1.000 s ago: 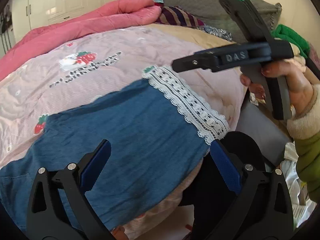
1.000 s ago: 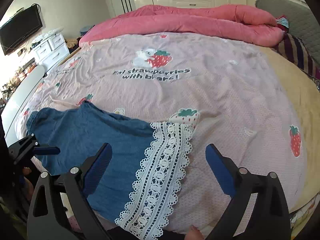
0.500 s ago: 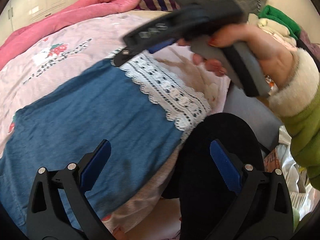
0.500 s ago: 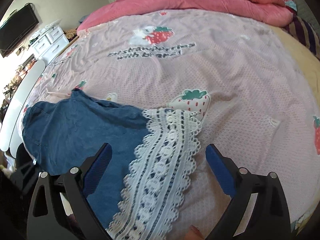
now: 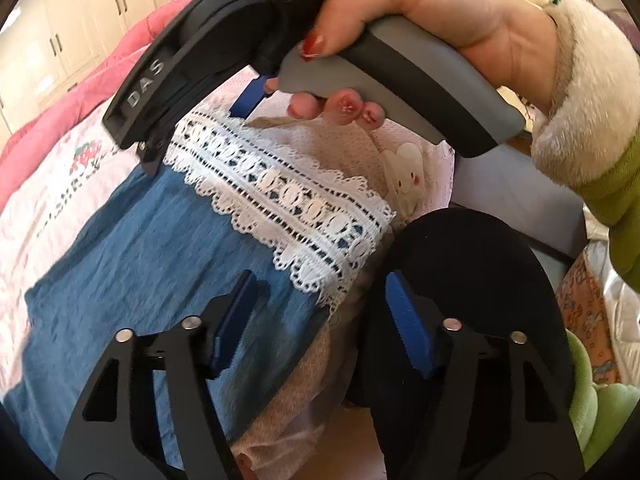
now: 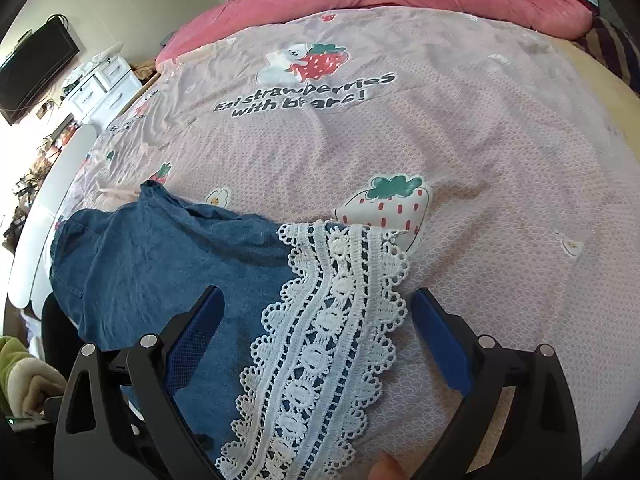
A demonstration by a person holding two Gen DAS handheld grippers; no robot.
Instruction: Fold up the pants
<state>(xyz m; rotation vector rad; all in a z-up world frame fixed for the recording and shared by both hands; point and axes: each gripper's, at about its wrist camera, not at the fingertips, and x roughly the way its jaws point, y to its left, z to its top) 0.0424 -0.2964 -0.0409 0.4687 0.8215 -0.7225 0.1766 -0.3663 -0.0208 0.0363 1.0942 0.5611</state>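
Both tongs hanging spread apart, gripping nothing: left tongs (image 5: 320, 316) straddling the near edge of the blue pants (image 6: 160, 264), right tongs (image 6: 316, 340) bracketing the white lace hem (image 6: 332, 312). Pants lying flat on the bed (image 6: 480, 160) right under and ahead of both tongs. Judging this as the reach before the first fold; next, closing on the lace hem and carrying it over toward the waist end. Reading "DAS" on the right tool's housing, "strawberries with bears!" ahead on the sheet.
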